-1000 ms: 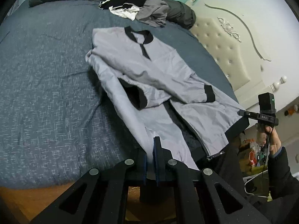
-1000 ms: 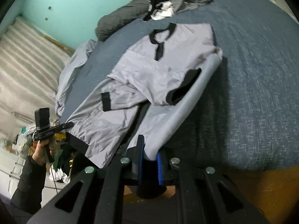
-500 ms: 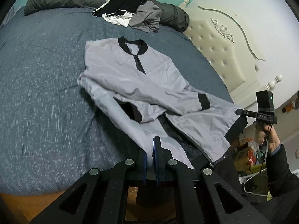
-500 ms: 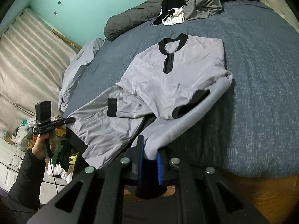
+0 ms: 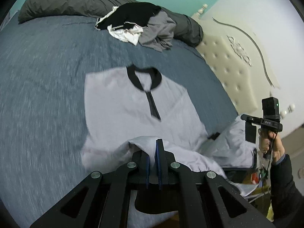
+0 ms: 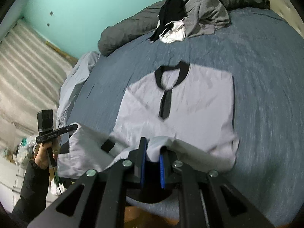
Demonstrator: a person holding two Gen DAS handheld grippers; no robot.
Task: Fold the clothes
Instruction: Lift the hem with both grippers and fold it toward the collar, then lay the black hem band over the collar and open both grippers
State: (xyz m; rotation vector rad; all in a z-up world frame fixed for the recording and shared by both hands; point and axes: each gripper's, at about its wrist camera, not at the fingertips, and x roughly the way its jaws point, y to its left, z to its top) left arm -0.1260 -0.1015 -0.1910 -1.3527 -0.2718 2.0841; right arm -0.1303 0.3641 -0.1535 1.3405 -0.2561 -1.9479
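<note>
A light grey jacket with a black collar and placket lies front up on the blue bedspread. Its lower part is lifted off the bed and bunched toward me. My left gripper is shut on a fold of that hem. In the right wrist view the same jacket spreads ahead, and my right gripper is shut on bunched hem fabric. Each gripper also shows in the other's view: the right gripper at the right and the left gripper at the left, with hem fabric stretched between them. The sleeves are mostly hidden under the raised cloth.
A heap of black, white and grey clothes sits at the far end of the bed, against a dark grey duvet roll. A cream tufted headboard stands on the right. Striped curtains and floor clutter lie to the left.
Both grippers have moved forward over the bed, carrying the hem up toward the collar. The jacket's lower half and the folded sleeves are now covered by the raised cloth.
</note>
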